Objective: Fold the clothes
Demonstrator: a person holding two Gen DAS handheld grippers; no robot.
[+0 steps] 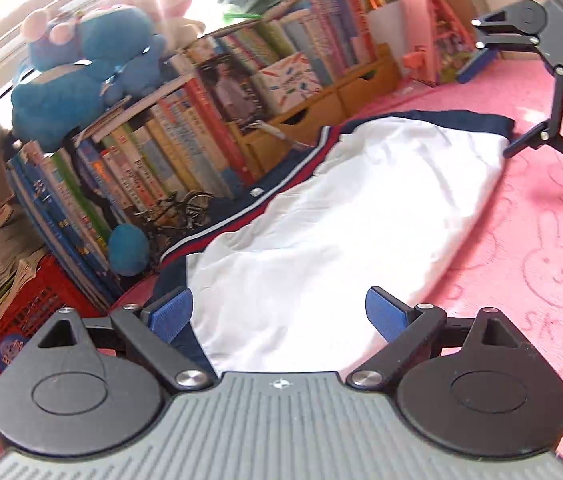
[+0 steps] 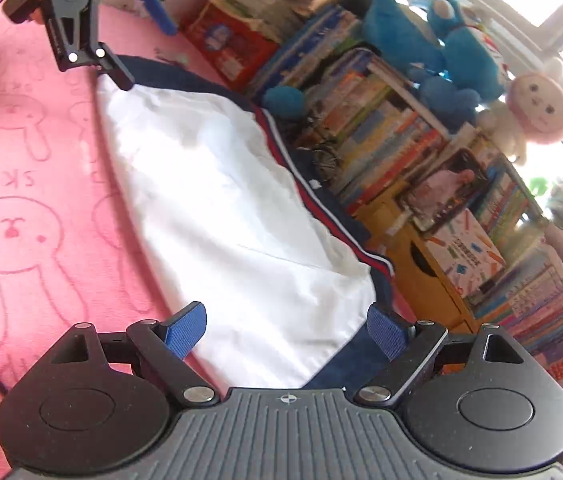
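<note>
Left gripper (image 1: 279, 312) hangs over one short end of the garment (image 1: 341, 216), jaws spread wide, blue pads (image 1: 171, 312) on either side of the cloth edge and gripping nothing. Right gripper (image 2: 285, 330) sits at the opposite short end, likewise spread and empty; it also shows in the left wrist view at the far corner near the navy hem. Garment is a white piece with navy trim and a red-white stripe along one long side, lying flat on the pink bunny-print mat (image 1: 541, 240), its striped side running close to the row of books (image 1: 185, 152) and blue plush toys (image 1: 81, 76). Judgement: both tools are placed for a pick-up at the two ends, so the step in hand looks like taking hold of the corners on one long side to bring that side over the other. To do it well: lower each tool until one pad slides under the edge and the other rests on top, catch all layers rather than the top sheet alone, and close both sides at about the same time. Lift just enough to clear the mat, keep the cloth taut between the two grips so no slack sags midway, and lay edge on edge. Risk: striped side is crowded by the books, so little room there.
</note>
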